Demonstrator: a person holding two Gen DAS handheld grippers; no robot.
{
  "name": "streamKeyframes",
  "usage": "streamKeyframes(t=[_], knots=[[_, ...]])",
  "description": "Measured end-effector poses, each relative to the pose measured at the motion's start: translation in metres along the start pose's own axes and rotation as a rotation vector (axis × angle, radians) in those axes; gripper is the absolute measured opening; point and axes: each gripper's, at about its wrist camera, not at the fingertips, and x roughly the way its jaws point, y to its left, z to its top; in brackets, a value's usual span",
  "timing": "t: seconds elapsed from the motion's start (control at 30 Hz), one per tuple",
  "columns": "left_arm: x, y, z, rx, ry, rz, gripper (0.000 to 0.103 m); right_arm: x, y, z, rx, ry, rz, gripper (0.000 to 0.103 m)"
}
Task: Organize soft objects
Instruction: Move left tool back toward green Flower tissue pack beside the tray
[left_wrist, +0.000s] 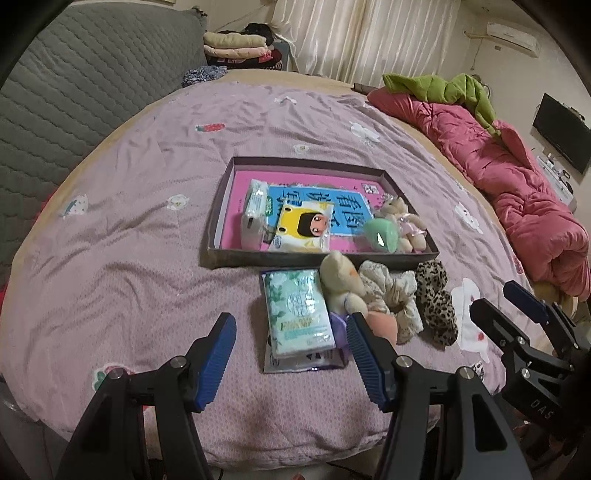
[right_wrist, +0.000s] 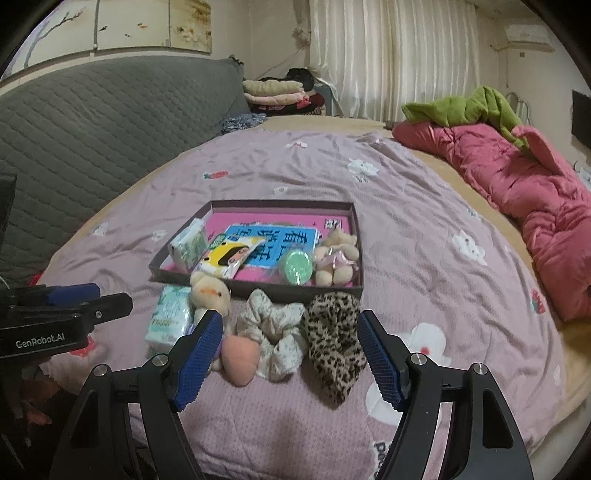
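An approach is under way: the left gripper (left_wrist: 291, 354), jaws spread and empty, is aimed at the tissue pack (left_wrist: 301, 314) at 12 o'clock, just before the tray (left_wrist: 321, 256). The right gripper (right_wrist: 290, 360), likewise spread and empty, is framed around the scrunchies (right_wrist: 295, 332). Next, lowering and closing seem required.

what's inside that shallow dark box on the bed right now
The box holds a tissue pack, a yellow cartoon pack, a green round item and a small plush doll, all lying on a pink-and-blue book, mostly covered.

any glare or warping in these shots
Left wrist view: a bright glare spot on the green puff in the box, dark corners, the bed bulging like a dome. Right wrist view: same fisheye bulge, the curtain bright, no blur.
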Motion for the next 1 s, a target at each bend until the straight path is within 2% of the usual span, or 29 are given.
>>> streamKeyframes(t=[0.4, 1.0], knots=[[0.005, -0.004, -0.011, 0.007, 0.031, -0.002, 0.062, 0.006, -0.005, -0.017, 0.012, 0.046, -0.015, 0.076], [0.041, -0.003, -0.027, -0.006, 0.133, -0.003, 0.062, 0.031, -0.006, -0.036, 0.016, 0.104, 0.030, 0.076]])
